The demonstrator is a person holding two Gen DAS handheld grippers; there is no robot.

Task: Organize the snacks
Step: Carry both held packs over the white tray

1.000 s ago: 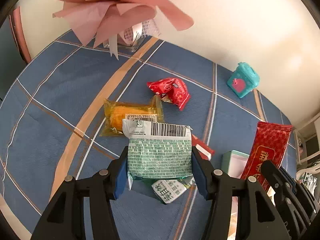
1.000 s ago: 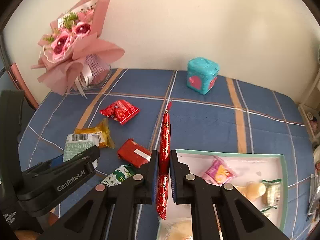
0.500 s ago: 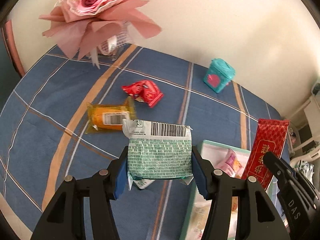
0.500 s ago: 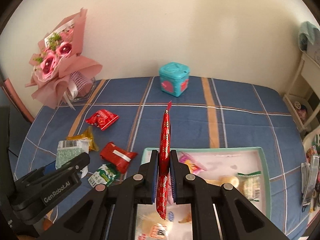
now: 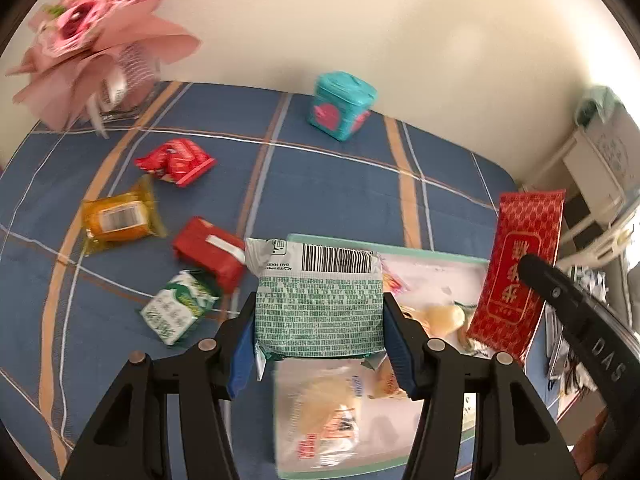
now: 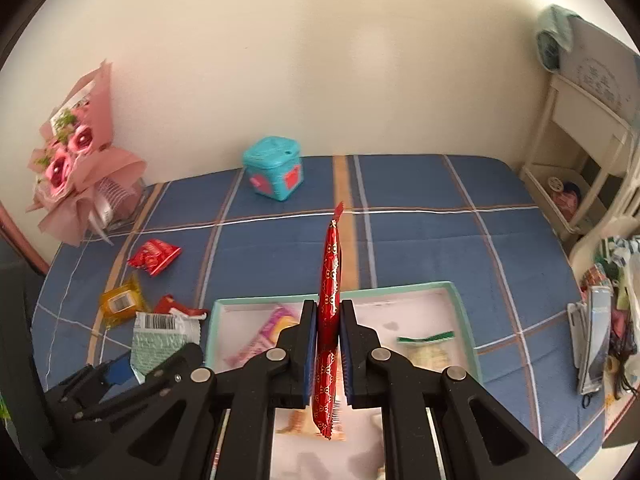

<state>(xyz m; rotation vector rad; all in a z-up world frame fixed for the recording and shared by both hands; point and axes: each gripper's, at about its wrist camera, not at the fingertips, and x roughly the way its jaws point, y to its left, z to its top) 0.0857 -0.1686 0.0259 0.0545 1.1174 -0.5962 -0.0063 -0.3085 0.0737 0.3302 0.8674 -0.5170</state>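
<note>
Step in hand, judged: drop both held packets into the tray [image 6: 460,304]. Best to lower each over a bare patch of the tray floor — lower centre of the right wrist frame — then release low, one side at a time, to avoid crushing the snacks already inside.

Left gripper [image 5: 320,340]: level, pointing across the tray's near-left corner, jaws pinching the green-printed packet [image 5: 318,308] by its side edges, barcode end forward.

Right gripper [image 6: 328,356]: centred over the tray, jaws pressed on the long red packet [image 6: 329,304], held edge-on, tip up — toward the teal box [image 6: 274,174].

Four loose packets on the blue cloth, left of frame.
</note>
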